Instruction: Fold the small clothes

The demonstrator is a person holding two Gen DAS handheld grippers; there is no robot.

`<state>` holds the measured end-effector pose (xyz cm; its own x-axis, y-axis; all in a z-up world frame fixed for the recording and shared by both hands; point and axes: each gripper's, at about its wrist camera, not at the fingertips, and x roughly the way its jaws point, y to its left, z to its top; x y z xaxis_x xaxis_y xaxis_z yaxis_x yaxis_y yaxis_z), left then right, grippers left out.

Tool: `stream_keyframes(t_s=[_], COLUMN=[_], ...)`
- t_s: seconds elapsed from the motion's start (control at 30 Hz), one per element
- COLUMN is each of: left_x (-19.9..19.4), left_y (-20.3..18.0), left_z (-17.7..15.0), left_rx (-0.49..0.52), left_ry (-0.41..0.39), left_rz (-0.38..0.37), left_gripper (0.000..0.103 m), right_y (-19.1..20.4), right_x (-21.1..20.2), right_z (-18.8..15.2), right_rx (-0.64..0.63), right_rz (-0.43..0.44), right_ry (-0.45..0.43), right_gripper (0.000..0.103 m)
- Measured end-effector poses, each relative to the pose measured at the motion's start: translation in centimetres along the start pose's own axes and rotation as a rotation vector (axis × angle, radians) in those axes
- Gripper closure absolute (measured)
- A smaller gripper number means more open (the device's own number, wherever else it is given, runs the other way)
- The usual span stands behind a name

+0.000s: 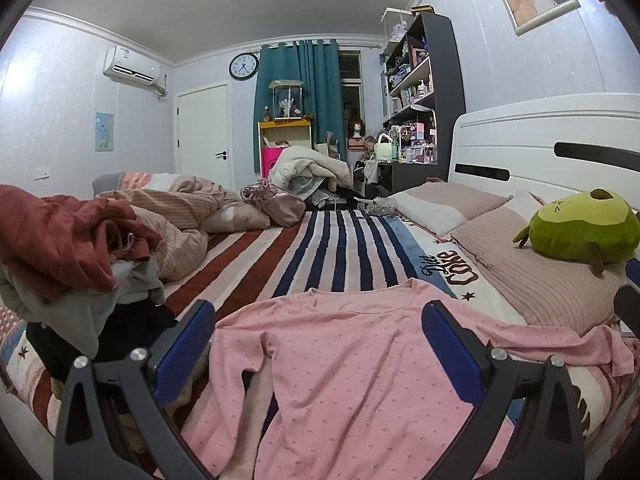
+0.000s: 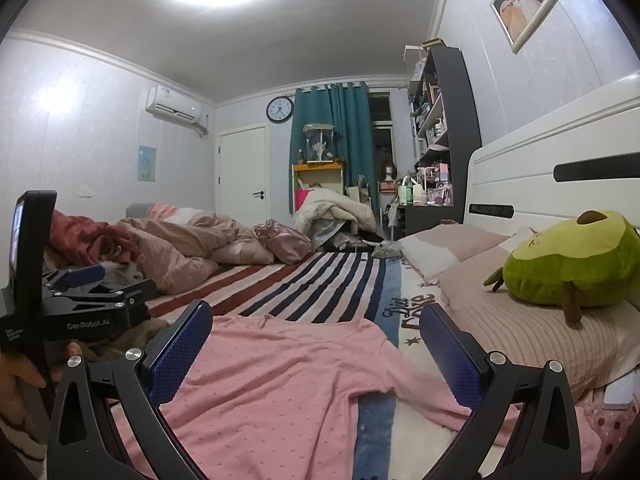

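A pink long-sleeved top [image 1: 344,376] with small dots lies spread flat on the striped bed, neckline toward the far side. It also shows in the right wrist view [image 2: 280,384]. My left gripper [image 1: 320,344] is open and empty, hovering just above the top's chest. My right gripper [image 2: 316,352] is open and empty, above the top's right side near the sleeve. The left gripper's body [image 2: 76,300] shows at the left of the right wrist view, held by a hand.
A heap of red, grey and black clothes [image 1: 68,264] sits left of the top. A crumpled duvet [image 1: 180,216] lies behind it. Pillows [image 1: 532,264] and a green plush toy [image 1: 580,228] lie right by the white headboard [image 1: 540,152]. The striped bedspread [image 1: 320,248] stretches beyond.
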<state>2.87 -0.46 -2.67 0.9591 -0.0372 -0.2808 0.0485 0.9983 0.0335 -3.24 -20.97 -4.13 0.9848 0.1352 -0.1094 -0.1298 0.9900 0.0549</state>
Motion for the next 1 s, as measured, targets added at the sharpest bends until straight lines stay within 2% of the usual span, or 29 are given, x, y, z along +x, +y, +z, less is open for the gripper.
stream_keyframes(t_s=[0.63, 1.0], left_x=[-0.2, 0.5], left_y=[-0.3, 0.7], left_z=[-0.1, -0.5], left_rx=[0.012, -0.018], left_ry=[-0.002, 0.031], left_rz=[-0.018, -0.047], left_gripper=[0.001, 0.001], right_y=[-0.2, -0.7], right_x=[-0.1, 0.0], right_z=[0.0, -0.1], right_rx=[-0.007, -0.02], right_rz=[-0.001, -0.007], right_ry=[0.006, 0.016], right_gripper=[0.0, 0.0])
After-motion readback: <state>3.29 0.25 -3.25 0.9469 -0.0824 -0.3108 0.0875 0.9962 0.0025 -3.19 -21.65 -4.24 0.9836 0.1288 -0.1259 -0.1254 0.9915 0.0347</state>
